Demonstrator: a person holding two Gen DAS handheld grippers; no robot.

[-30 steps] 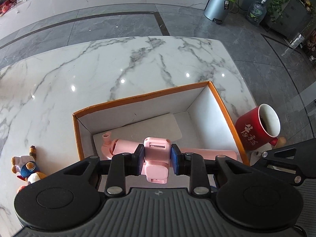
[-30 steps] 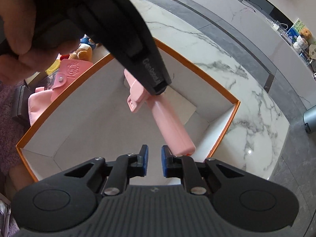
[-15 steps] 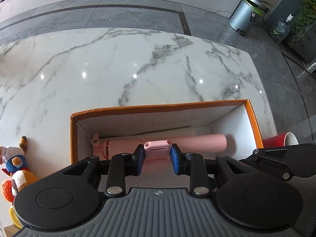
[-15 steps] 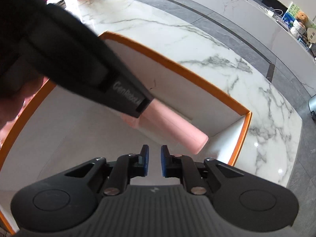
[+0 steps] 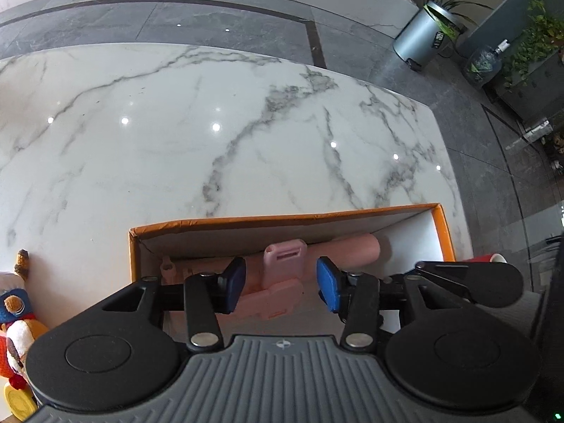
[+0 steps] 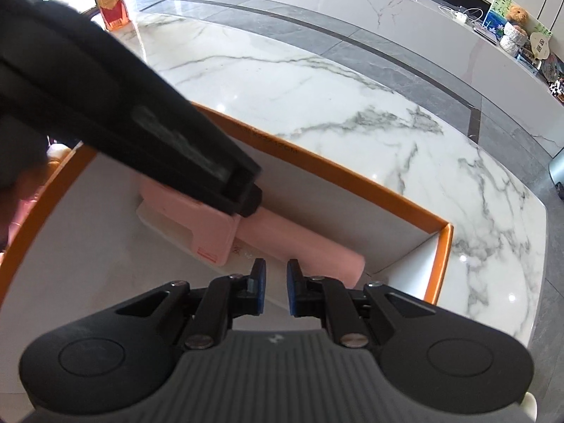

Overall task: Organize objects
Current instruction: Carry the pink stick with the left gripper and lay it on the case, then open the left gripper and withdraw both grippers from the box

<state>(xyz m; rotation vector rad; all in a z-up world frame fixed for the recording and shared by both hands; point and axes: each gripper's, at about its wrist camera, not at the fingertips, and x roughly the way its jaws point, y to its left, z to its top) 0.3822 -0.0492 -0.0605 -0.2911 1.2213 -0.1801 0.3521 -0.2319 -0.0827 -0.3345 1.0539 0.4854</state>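
Note:
An orange-rimmed white box [image 5: 282, 219] sits on the marble table. Inside it, along the far wall, lies a pink stick-shaped gadget [image 5: 283, 264] with a blocky clamp in its middle. My left gripper [image 5: 282, 278] hangs over the clamp. Its jaws are opening, and the blue pads stand clear on both sides of the clamp. In the right wrist view the same pink gadget [image 6: 299, 243] rests on a white slab [image 6: 158, 222] in the box [image 6: 352, 179], under a finger [image 6: 243, 194] of the left gripper. My right gripper [image 6: 275, 282] hovers in the box beside it, its pads a narrow gap apart and empty.
A red mug [image 5: 479, 258] stands just outside the box's right wall. Plush toys [image 5: 14, 317] lie on the table at the left. An amber bottle [image 6: 111, 3] stands at the table's far corner. Bare marble stretches beyond the box.
My left gripper carried the pink gadget down into the box, and its pads have now spread off the clamp. The right gripper sank lower into the box, its narrow gap unchanged.

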